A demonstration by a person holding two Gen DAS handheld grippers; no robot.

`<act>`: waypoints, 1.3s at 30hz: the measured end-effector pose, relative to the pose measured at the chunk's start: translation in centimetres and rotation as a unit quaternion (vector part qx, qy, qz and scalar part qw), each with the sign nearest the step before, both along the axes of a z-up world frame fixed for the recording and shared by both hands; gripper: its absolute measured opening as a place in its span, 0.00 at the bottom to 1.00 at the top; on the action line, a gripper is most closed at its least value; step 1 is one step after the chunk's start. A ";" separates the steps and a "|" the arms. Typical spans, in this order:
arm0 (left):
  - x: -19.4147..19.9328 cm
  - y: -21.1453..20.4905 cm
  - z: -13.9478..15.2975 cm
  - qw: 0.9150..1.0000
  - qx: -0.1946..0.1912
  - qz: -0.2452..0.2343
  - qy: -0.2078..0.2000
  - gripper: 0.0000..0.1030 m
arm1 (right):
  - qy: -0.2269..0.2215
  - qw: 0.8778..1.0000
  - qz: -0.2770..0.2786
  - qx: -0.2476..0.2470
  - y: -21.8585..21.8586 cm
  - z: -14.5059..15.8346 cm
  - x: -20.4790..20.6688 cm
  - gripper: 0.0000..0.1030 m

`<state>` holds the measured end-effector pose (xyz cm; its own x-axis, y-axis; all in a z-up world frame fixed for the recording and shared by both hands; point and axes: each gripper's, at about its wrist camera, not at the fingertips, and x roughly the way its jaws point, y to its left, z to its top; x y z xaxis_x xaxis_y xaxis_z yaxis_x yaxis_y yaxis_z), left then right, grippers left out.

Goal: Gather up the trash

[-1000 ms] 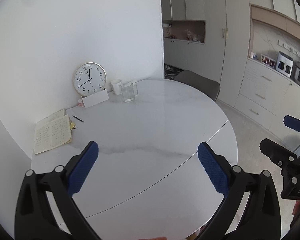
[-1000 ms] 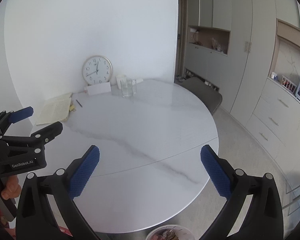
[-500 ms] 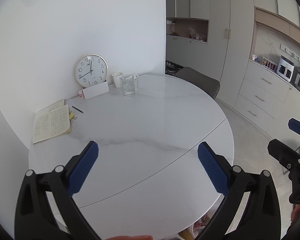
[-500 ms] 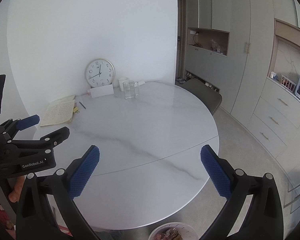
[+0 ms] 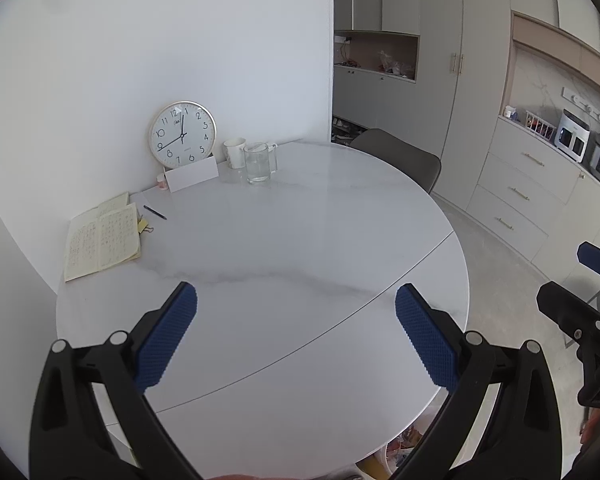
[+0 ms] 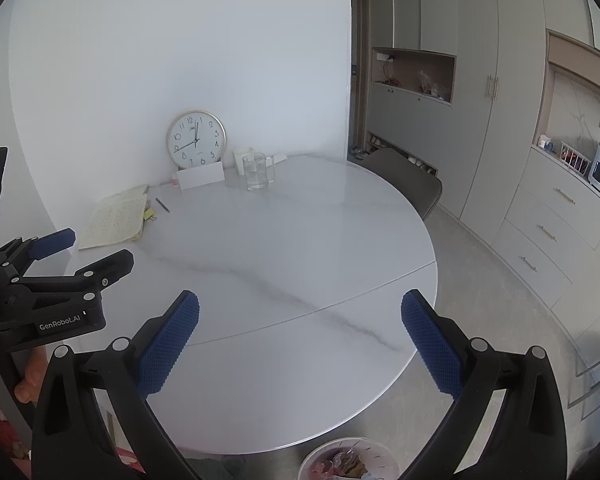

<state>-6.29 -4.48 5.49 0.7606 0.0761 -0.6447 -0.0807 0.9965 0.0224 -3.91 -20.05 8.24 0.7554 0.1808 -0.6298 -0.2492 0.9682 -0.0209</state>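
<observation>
Both grippers hang above the near edge of a round white marble table [image 5: 300,240]. The left gripper [image 5: 296,338] has its blue-padded jaws spread wide with nothing between them, and the right gripper [image 6: 300,344] is spread just as wide and holds nothing as well. Each one also shows at the side of the other's view.

The trash sits in a round white bin [image 6: 348,460] on the floor, just beyond the table's near edge and under the right gripper. Its mouth faces up, and it holds crumpled wrappers in pink, brown and white; single pieces are too small to tell apart, so no long axis or heading can be read from them. In the left wrist view only a sliver of this bin [image 5: 396,452] shows below the table rim.

At the far edge, against the wall, a round clock [image 5: 183,135] leans upright with a white card [image 5: 192,175] propped at its foot. Just beside it stand a white cup [image 5: 235,153] and a clear glass jug [image 5: 258,162] with some water in it, handle toward the right. At the far left edge an open notebook [image 5: 102,237] lies flat, and a pen [image 5: 155,213] lies near it. A grey chair [image 5: 400,160] is pushed in at the far right edge.
</observation>
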 end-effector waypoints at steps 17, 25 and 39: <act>0.7 0.7 -0.5 1.000 -0.007 -0.001 0.010 0.92 | 0.013 1.000 -0.009 -0.005 -0.2 -0.8 0.6 0.98; 1.1 1.1 -0.5 1.000 -0.010 -0.001 0.011 0.93 | 0.017 1.000 -0.012 -0.007 -0.1 -1.0 0.9 0.98; 1.7 1.2 -0.9 1.000 -0.012 0.001 0.008 0.93 | 0.024 0.999 -0.019 -0.011 0.0 -1.4 1.4 0.98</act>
